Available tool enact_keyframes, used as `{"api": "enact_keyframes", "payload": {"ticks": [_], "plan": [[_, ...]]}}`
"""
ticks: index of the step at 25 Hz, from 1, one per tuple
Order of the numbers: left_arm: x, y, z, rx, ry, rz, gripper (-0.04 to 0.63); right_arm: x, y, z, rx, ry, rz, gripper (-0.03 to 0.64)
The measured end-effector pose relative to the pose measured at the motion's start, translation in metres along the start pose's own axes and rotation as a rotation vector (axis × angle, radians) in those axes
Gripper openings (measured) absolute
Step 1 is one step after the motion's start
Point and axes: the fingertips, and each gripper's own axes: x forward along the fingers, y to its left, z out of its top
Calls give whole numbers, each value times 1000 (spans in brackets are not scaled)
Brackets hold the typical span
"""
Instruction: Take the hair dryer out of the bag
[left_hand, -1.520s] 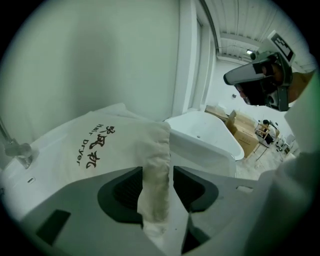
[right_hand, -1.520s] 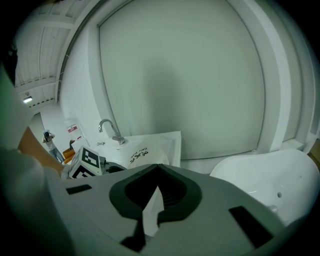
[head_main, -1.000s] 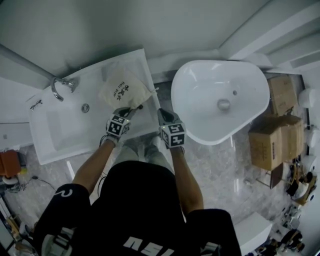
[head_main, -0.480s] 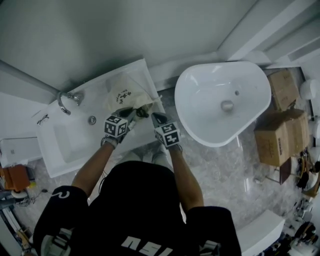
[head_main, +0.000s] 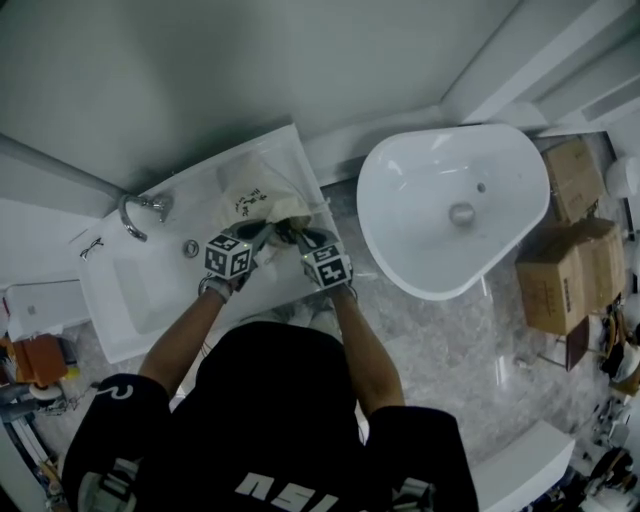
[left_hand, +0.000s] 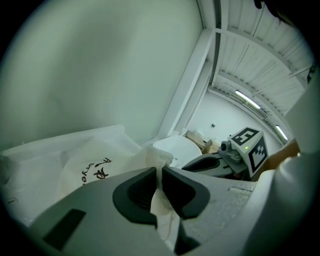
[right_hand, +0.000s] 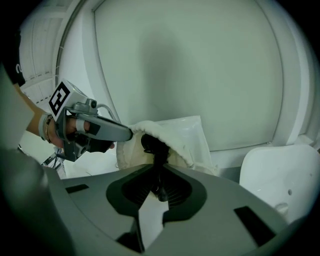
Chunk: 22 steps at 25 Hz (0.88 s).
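cream cloth bag (head_main: 258, 192) with black lettering lies at the right end of the white sink (head_main: 140, 300), mouth lifted open; the hair dryer (right_hand: 152, 142), black, pokes out.
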Motion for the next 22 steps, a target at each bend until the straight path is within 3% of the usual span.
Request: {"api": "enact_keyframes", "payload": {"ticks": [5, 12, 22], "plan": [[1, 17, -1, -7, 18, -6, 32, 38, -8, -7, 46, 7, 24, 130], [3, 41, -9, -29, 37, -14, 32, 75, 5, -10, 70, 76, 33, 201], [15, 64, -17, -30, 79, -85, 31, 113, 3, -18, 69, 160, -25, 236]]}}
